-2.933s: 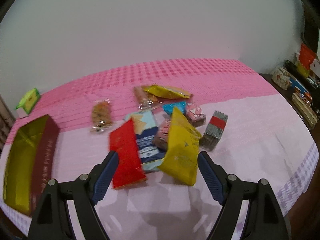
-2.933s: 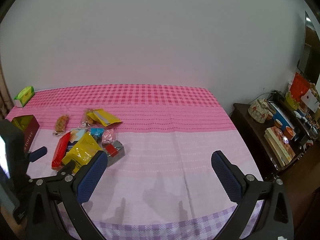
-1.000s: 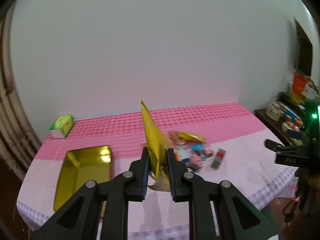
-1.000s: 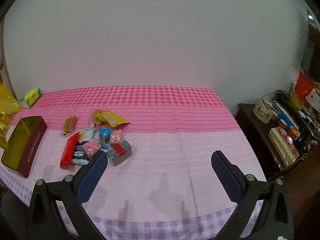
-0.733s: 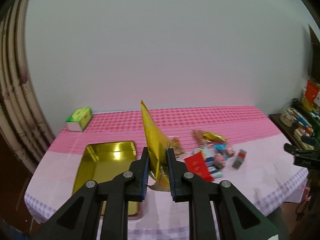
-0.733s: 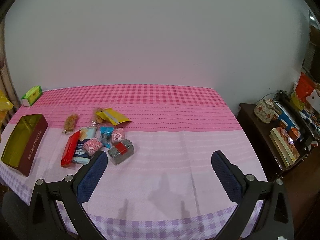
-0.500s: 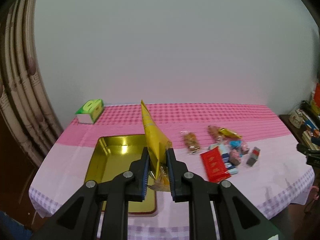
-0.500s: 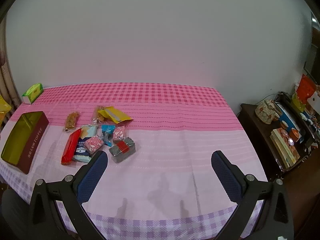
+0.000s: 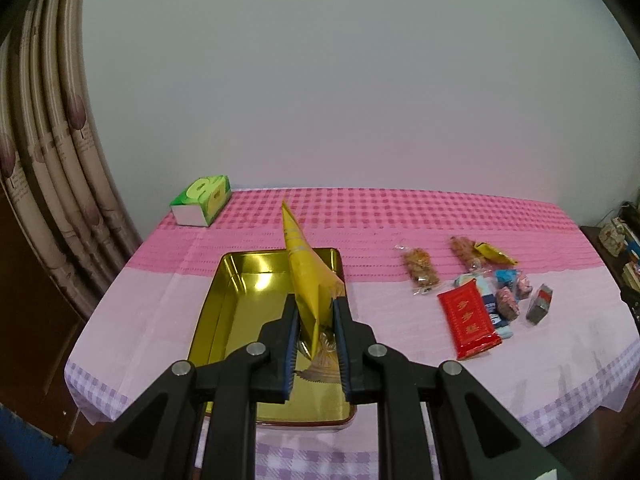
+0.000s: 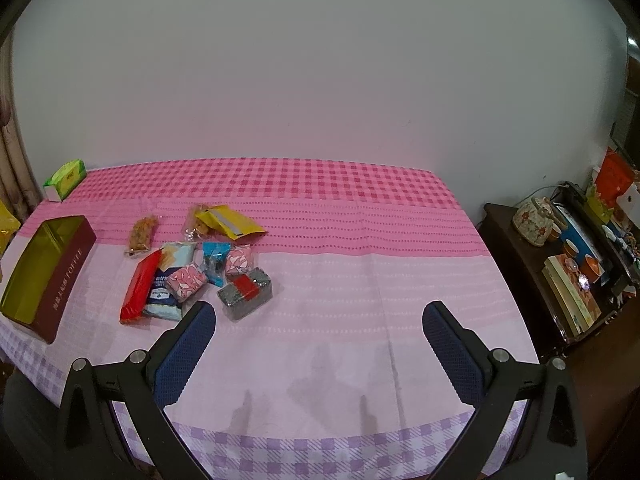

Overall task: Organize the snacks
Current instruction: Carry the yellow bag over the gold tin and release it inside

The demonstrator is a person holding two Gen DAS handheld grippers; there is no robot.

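Observation:
My left gripper [image 9: 315,312] is shut on a large yellow snack bag [image 9: 306,272], which stands up on edge between the pads. It hangs over the gold inside of an open maroon tin [image 9: 244,320], seen from the side as the tin [image 10: 44,276] in the right wrist view. Several loose snacks lie to the right: a red packet [image 9: 469,322], pink-wrapped sweets [image 10: 186,281], a grey block with a red band [image 10: 246,293] and a smaller yellow pouch [image 10: 230,222]. My right gripper [image 10: 318,322] is open above bare cloth, right of the pile.
A green tissue box [image 9: 201,199] sits at the table's [image 10: 360,280] far left corner. Curtains [image 9: 52,160] hang at the left. A dark side cabinet [image 10: 560,272] with a teapot, books and cups stands beyond the table's right edge.
My left gripper has carried the yellow bag leftward and down, from beside the snack pile to over the tin. The right gripper has stayed where it was.

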